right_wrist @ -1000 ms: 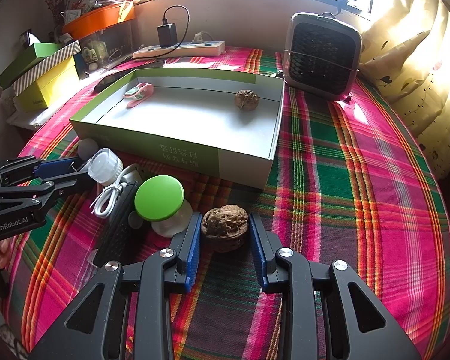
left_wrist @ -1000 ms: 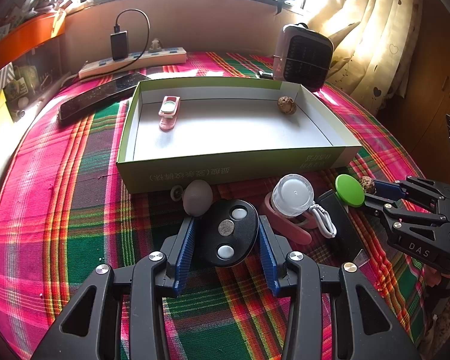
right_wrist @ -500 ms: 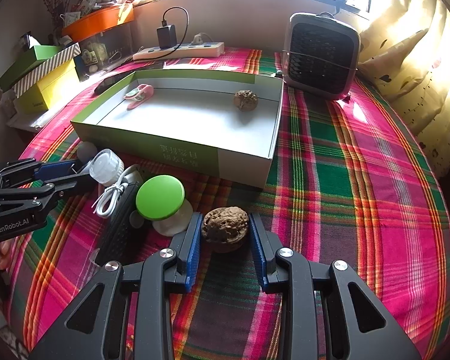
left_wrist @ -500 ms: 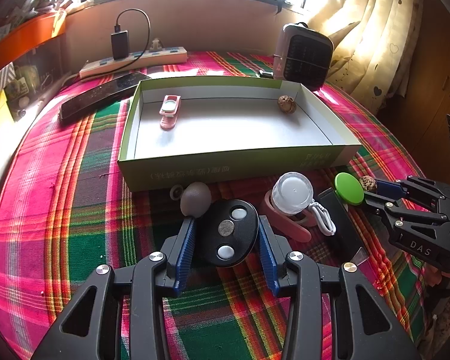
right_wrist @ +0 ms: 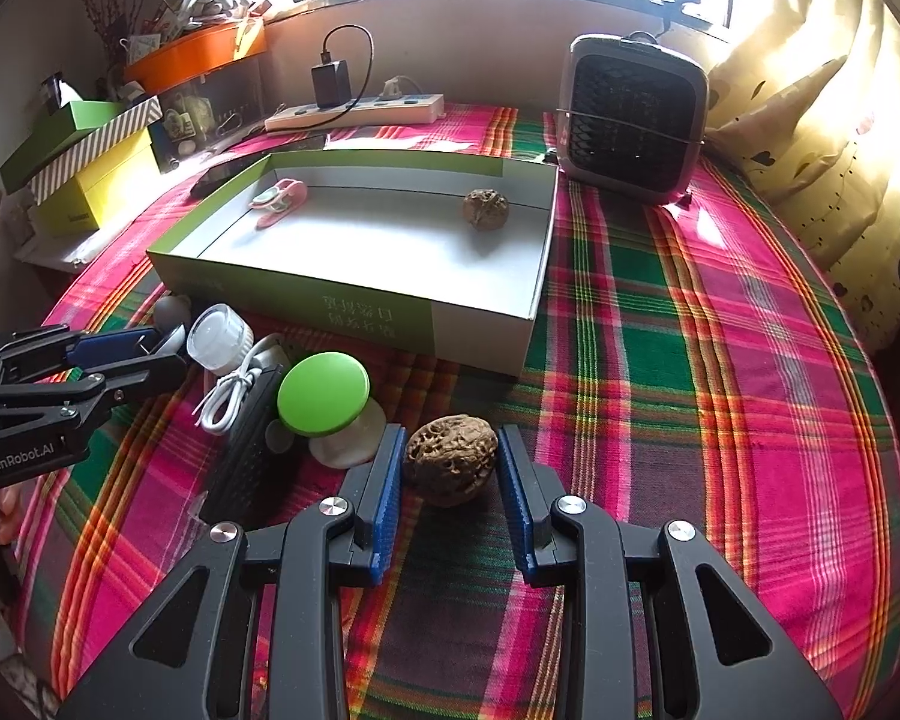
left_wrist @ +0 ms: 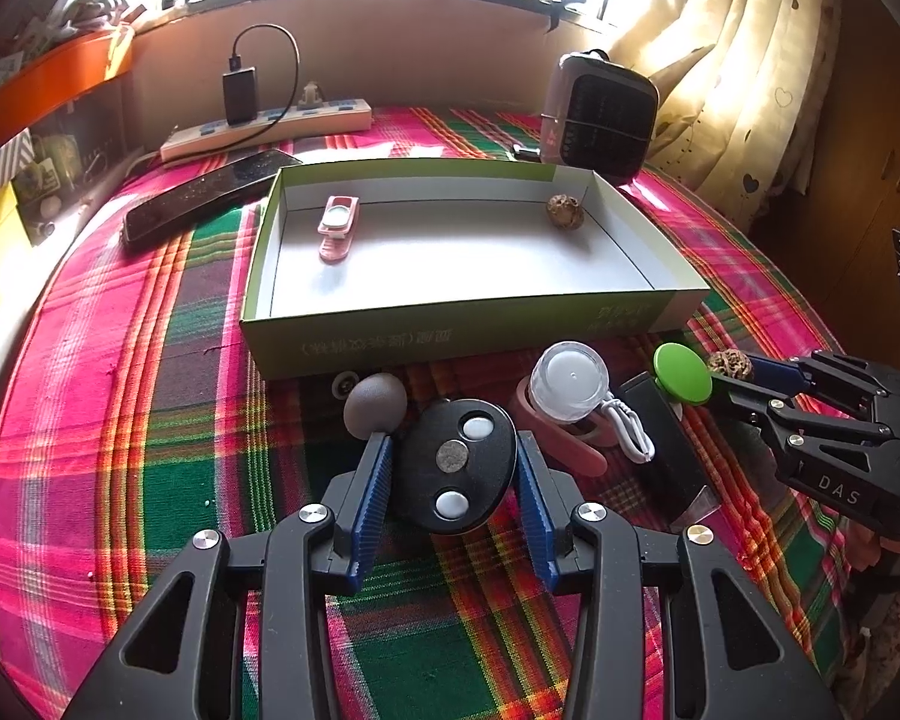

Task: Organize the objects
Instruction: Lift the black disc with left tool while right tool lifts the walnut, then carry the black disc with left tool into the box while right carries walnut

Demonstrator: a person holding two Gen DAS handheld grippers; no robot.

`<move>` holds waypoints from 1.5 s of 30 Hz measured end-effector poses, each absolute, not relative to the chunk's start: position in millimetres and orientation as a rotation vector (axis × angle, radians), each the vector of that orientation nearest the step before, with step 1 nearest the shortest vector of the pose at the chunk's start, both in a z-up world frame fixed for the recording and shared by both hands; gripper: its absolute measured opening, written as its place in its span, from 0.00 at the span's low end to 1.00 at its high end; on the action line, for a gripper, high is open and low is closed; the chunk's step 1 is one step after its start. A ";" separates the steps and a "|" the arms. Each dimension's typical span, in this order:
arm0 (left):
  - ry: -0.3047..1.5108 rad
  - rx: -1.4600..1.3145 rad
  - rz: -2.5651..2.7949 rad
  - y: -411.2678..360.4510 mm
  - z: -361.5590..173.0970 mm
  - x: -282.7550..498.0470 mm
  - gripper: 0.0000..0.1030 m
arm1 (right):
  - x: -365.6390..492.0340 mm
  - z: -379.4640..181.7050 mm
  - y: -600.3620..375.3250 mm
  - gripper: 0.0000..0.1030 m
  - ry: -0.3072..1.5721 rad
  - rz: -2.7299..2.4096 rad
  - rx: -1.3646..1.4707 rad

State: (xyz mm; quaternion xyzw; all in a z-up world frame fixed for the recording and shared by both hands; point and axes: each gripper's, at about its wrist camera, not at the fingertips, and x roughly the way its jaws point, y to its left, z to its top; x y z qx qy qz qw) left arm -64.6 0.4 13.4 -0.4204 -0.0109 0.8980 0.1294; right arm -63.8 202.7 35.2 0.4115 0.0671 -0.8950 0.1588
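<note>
My left gripper (left_wrist: 453, 441) is shut on a black oval fob (left_wrist: 456, 465) with three round buttons, low over the plaid cloth. My right gripper (right_wrist: 450, 435) is shut on a brown walnut (right_wrist: 450, 467), also near the cloth. In the left wrist view the right gripper (left_wrist: 729, 373) shows at the right edge with that walnut (left_wrist: 731, 362) at its tips. Behind both stands an open green box (left_wrist: 450, 336) with a white inside. It holds a pink clip (left_wrist: 337, 227) at the left and a second walnut (left_wrist: 565, 211) at the far right.
Between the grippers lie a grey egg shape (left_wrist: 375, 405), a white-capped jar (left_wrist: 570, 381), a white cable (left_wrist: 627, 432), a black flat case (left_wrist: 666, 450) and a green-topped knob (right_wrist: 324, 393). A small fan heater (right_wrist: 633, 120) and a power strip (right_wrist: 360, 111) stand behind the box.
</note>
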 end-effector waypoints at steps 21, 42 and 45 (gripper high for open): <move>-0.020 -1.149 2.643 -3.7 40.6 -69.9 0.37 | -76.4 69.3 194.4 0.31 0.193 -2.563 1.074; -0.027 -1.140 2.658 -11.7 50.5 -120.8 0.37 | -145.5 83.1 164.2 0.31 0.196 -2.505 1.068; -0.027 -1.150 2.662 -13.6 48.8 -129.5 0.37 | -156.7 81.8 160.2 0.31 0.200 -2.500 1.076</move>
